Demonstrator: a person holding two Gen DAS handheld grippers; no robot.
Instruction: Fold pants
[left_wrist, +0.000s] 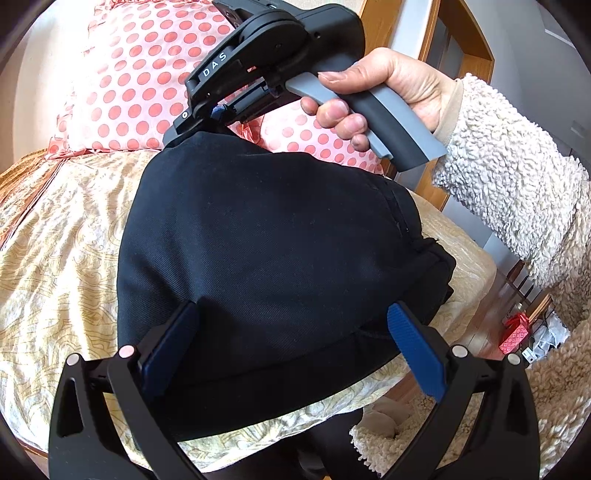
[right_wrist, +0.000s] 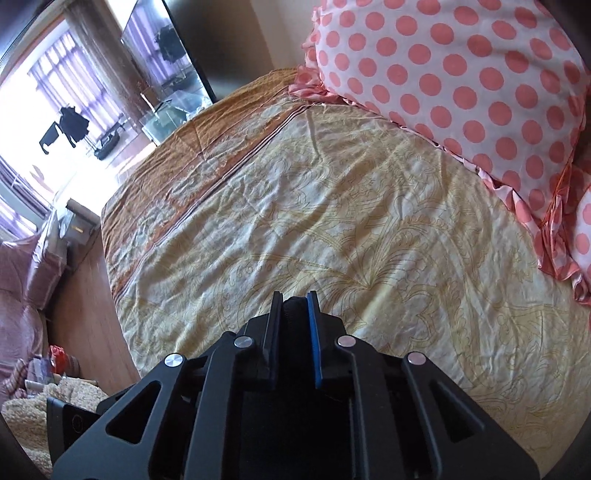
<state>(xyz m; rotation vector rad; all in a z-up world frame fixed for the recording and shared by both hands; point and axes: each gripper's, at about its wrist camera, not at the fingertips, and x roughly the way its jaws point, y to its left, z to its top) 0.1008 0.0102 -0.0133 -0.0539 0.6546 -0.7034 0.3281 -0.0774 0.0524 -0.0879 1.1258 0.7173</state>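
- Left gripper (left_wrist: 291, 332): jaws standing wide apart, blue pads (left_wrist: 415, 354) flanking the near end of the black pants (left_wrist: 266, 258). The pads are not pinching the cloth; whether they are brushing it is unclear.
- Black pants: lying in a folded bundle on the cream floral bedspread (left_wrist: 55, 266), close to the bed's near edge. The far end is rising toward the other tool.
- Right gripper (left_wrist: 207, 114), seen from the left wrist view: clamping the far top corner of the pants. The person's right hand (left_wrist: 376, 92) is wrapping the grey handle, a fleece sleeve (left_wrist: 509, 177) covering the arm.
- Right wrist view: right gripper (right_wrist: 293, 306) fingers nearly together, a thin roll of black fabric (right_wrist: 294, 308) sitting pinched between the pads.
- Bedspread (right_wrist: 332, 206) is spreading out wrinkled beyond the fingertips, with an orange border strip running along its left side.
- Polka-dot pillow (right_wrist: 454, 74): white with pink spots and a pink ruffle, resting on the bed at upper right. The same pillow (left_wrist: 147, 74) is showing behind the pants in the left wrist view.
- Window (right_wrist: 44, 110) glaring bright at far left.
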